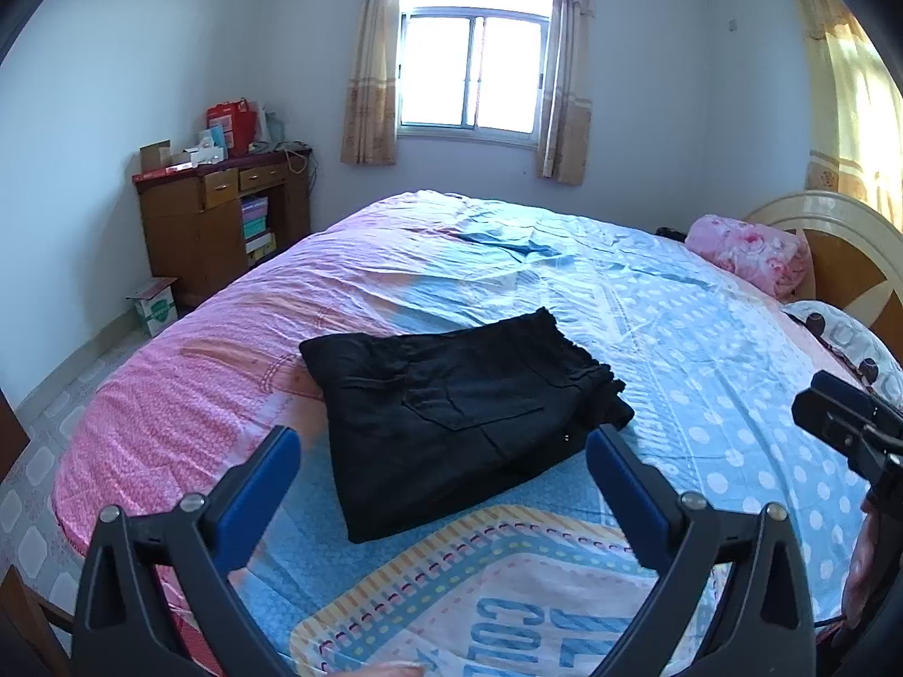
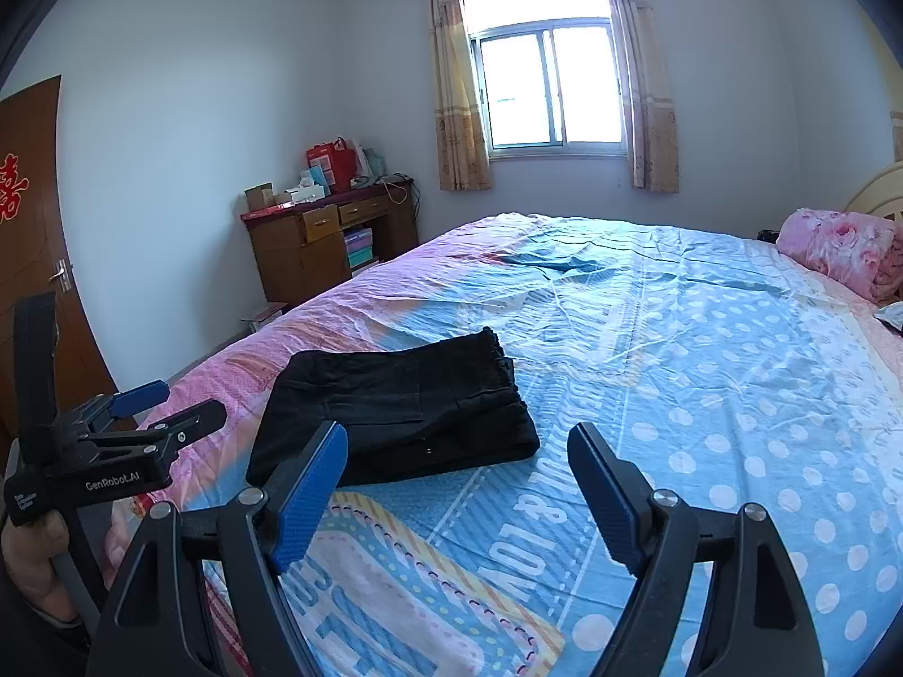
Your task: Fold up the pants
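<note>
The black pants (image 1: 451,417) lie folded into a compact rectangle on the bed sheet (image 1: 705,395), back pocket up. In the right wrist view the pants (image 2: 400,412) sit left of centre. My left gripper (image 1: 443,440) is open and empty, held above the bed just in front of the pants' near edge. My right gripper (image 2: 457,440) is open and empty, above the bed at the pants' near right corner. The left gripper also shows at the left edge of the right wrist view (image 2: 163,400). The right gripper shows at the right edge of the left wrist view, where its fingertips are cut off.
The bed has a blue and pink patterned sheet. A rolled pink floral quilt (image 1: 750,256) and a headboard (image 1: 846,248) are at the far right. A wooden desk (image 1: 226,220) with boxes stands by the far wall, a window (image 1: 474,67) behind. A door (image 2: 34,237) is at left.
</note>
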